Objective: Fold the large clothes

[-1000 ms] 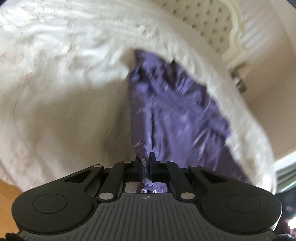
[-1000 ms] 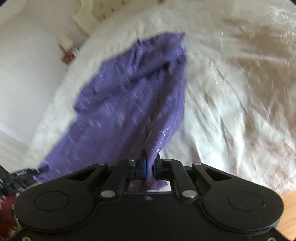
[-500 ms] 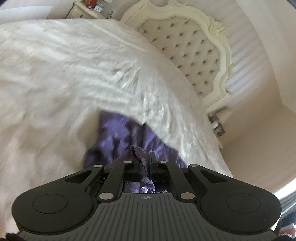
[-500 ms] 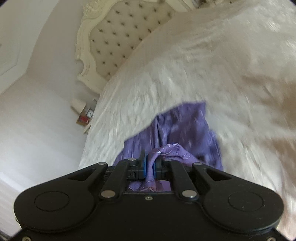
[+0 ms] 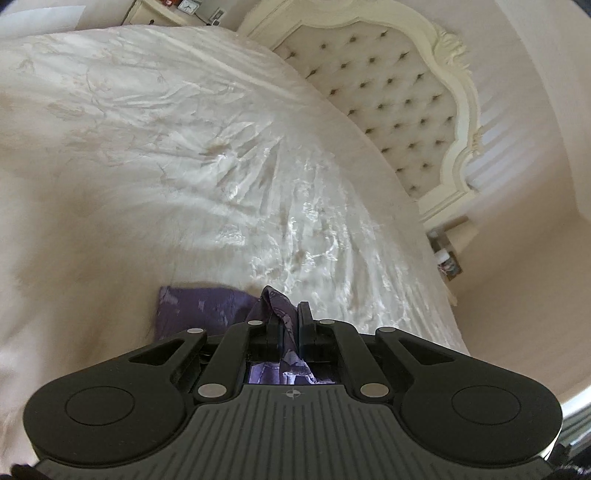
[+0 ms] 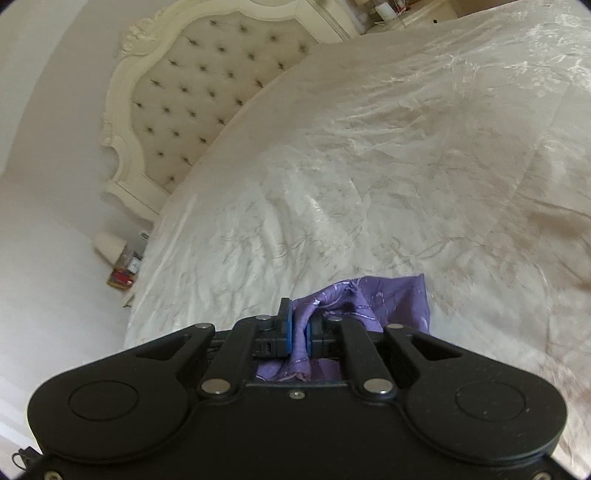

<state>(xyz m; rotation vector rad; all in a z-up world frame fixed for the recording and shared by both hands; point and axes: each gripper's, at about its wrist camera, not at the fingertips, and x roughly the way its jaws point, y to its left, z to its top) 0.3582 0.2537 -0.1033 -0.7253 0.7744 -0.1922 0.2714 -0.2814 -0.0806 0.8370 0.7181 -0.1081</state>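
A purple patterned garment [image 5: 199,308] lies on a cream satin bedspread [image 5: 184,155]. My left gripper [image 5: 290,321] is shut on a bunched edge of it, and most of the cloth is hidden under the gripper body. In the right wrist view my right gripper [image 6: 299,325] is shut on another bunched edge of the garment [image 6: 388,301], which spreads to the right of the blue pads [image 6: 286,326]. Both grippers sit low over the bedspread [image 6: 369,166] and point toward the headboard.
A cream tufted headboard [image 5: 391,96] [image 6: 192,92] stands at the far end of the bed. A bedside table with small items [image 5: 447,258] [image 6: 122,273] stands beside the bed edge. Another nightstand [image 5: 173,9] is at the far side.
Both grippers have carried the held edges forward toward the headboard. The garment was stretched out ahead of them and now mostly lies under and beside them.
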